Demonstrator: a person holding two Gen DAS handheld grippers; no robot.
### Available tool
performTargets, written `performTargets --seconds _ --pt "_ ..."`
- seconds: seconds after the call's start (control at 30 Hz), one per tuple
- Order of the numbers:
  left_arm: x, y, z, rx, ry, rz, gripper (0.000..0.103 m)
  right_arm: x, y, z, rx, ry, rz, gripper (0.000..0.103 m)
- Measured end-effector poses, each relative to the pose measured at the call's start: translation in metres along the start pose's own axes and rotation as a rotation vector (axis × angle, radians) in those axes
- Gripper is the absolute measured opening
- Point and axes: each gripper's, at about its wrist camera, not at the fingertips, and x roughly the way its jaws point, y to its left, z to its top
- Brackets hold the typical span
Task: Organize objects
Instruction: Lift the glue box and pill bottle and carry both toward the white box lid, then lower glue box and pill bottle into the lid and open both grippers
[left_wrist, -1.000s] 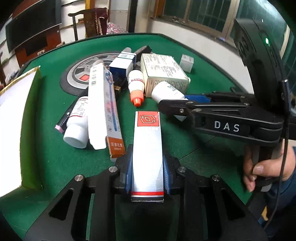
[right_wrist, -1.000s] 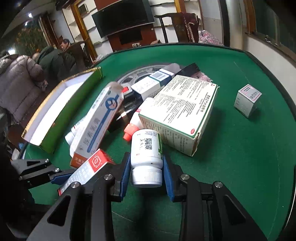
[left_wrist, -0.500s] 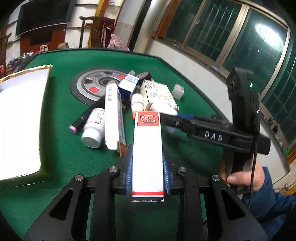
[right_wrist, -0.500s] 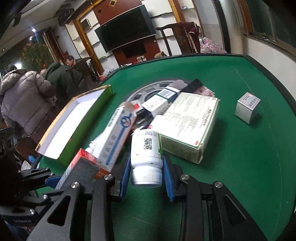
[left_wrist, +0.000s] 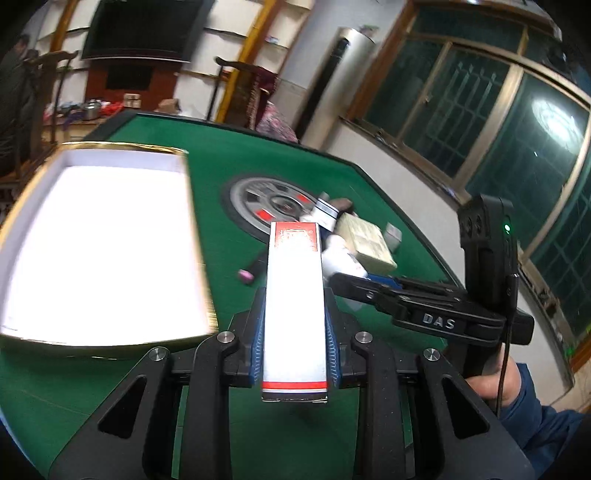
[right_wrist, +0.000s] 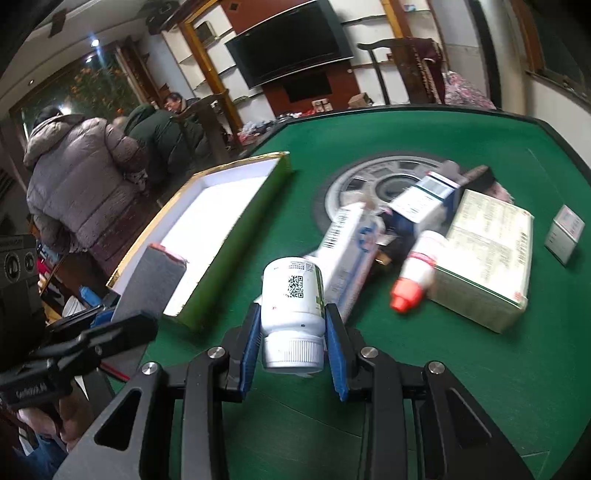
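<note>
Left wrist view: the left gripper is closed on a long white carton with red ends, its blue-padded fingers pressing both long sides. The carton is held above the green felt desk, pointing away from the camera. To the left lies an open white tray with a gold rim, its inside washed out by glare. Beyond the carton, near a round wheel-patterned disc set in the desk, sits a loose pile of medicine packages, blurred. On the right, the right gripper crosses the view, held by a hand in a blue sleeve.

Right wrist view: the right gripper is closed on a white pill bottle, cap toward the camera, clamped between its blue fingers above the desk. Beyond it lie a white and blue carton, a small bottle with an orange-red cap, a large flat box and a small box set apart at the right. The tray lies to the left. At lower left the left gripper holds its carton near the tray's near end. People in padded coats stand in the background.
</note>
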Motion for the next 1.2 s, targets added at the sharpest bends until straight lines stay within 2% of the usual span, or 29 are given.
performTargets --seconds 0.27,0.5,0.73,0.97,1.03,1.1,1.2 --pt "-0.032 0.049 0.011 -0.081 -0.077 0.053 0.026 0.012 0.041 0.021 -0.054 0.017 0.042 0.033" --pt "-0.043 0.099 0.030 -0.140 -0.088 0.163 0.026 0.032 0.085 0.050 -0.121 0.060 0.085 0.033" --pt "-0.029 0.136 0.061 -0.133 -0.018 0.285 0.026 0.074 0.119 0.085 -0.142 0.126 0.086 0.033" --pt "0.010 0.170 0.101 -0.142 0.081 0.380 0.027 0.134 0.129 0.128 -0.062 0.194 0.059 0.033" --pt "0.026 0.185 0.110 -0.166 0.119 0.373 0.027 0.151 0.125 0.139 -0.034 0.202 0.047 0.033" --pt "0.040 0.200 0.117 -0.200 0.137 0.406 0.027 0.169 0.120 0.150 0.004 0.211 0.037 0.033" --pt "0.056 0.216 0.122 -0.244 0.151 0.403 0.027 0.193 0.112 0.160 0.060 0.223 0.044 0.033"
